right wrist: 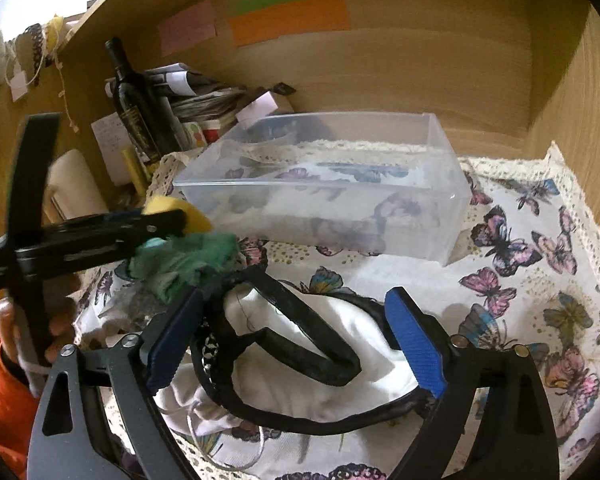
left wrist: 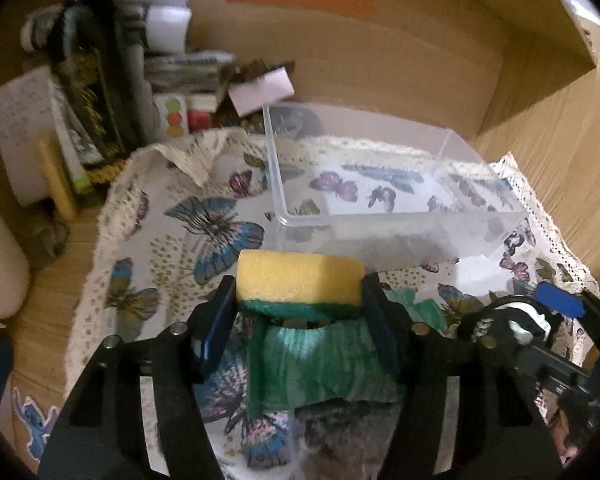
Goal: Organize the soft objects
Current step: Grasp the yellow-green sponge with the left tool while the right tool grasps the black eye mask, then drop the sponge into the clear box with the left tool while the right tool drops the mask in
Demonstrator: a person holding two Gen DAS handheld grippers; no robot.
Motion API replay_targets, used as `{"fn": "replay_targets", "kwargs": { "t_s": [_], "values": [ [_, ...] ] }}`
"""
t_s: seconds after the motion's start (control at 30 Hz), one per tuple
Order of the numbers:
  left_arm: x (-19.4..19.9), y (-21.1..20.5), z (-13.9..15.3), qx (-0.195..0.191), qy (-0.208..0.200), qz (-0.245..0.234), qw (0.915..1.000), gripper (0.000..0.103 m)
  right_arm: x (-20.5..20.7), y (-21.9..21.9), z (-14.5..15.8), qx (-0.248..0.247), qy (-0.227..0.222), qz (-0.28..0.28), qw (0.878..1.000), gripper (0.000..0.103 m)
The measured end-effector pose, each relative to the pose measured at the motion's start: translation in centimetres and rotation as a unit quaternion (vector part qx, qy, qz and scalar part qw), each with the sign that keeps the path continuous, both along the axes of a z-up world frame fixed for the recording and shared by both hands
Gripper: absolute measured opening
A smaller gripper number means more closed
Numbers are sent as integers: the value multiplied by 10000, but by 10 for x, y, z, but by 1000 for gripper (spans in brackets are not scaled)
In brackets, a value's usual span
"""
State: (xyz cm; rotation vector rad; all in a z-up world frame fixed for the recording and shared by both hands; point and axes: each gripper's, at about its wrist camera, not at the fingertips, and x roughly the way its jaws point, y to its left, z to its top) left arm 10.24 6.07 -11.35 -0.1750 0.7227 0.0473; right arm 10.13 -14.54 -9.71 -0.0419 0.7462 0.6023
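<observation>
My left gripper (left wrist: pixel 300 292) is shut on a yellow sponge with a green scrub side (left wrist: pixel 298 278) and holds it above the cloth, just in front of the clear plastic box (left wrist: pixel 384 216). A green cloth (left wrist: pixel 320 364) lies below the sponge. In the right wrist view the left gripper (right wrist: pixel 176 216) with the sponge (right wrist: pixel 180 210) is at the left, near the box's (right wrist: pixel 320 188) left corner. My right gripper (right wrist: pixel 296 340) is open over a white cloth bag with black straps (right wrist: pixel 300 356). The box looks empty.
A butterfly-print cloth with lace edge (right wrist: pixel 520 280) covers the wooden desk. A dark bottle (right wrist: pixel 134 108), papers and small boxes (left wrist: pixel 172 92) crowd the back left corner. Wooden walls (right wrist: pixel 420 60) close the back and right. A grey fuzzy item (left wrist: pixel 340 436) lies below the green cloth.
</observation>
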Motion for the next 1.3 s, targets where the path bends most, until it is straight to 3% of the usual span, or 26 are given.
{"fn": "replay_targets", "kwargs": {
  "t_s": [0.07, 0.13, 0.17, 0.23, 0.57, 0.87, 1.3],
  "values": [
    [-10, 0, 8, 55, -152, 19, 9999, 61, 2, -1, -2, 53, 84, 55, 9999, 69],
    [-22, -2, 17, 123, -337, 25, 9994, 61, 2, 0, -4, 37, 152, 126, 9998, 46],
    [-25, -2, 20, 138, -388, 28, 9991, 61, 1, 2, -5, -28, 110, 107, 9999, 41],
    [-34, -2, 27, 146, -516, 8, 9986, 61, 0, 4, -6, -274, 14, -15, 9996, 12],
    [-48, -8, 48, 227, -883, 5, 9958, 61, 1, -15, 11, -256, -391, -480, 9978, 6],
    [-46, -9, 69, 260, -1212, -4, 9923, 61, 9, -39, 72, 37, -1189, -941, 9884, 6],
    [-34, -12, 97, 398, -1342, -59, 9901, 61, 34, -28, 155, 145, -2232, -917, 9703, 6]
  ]
}}
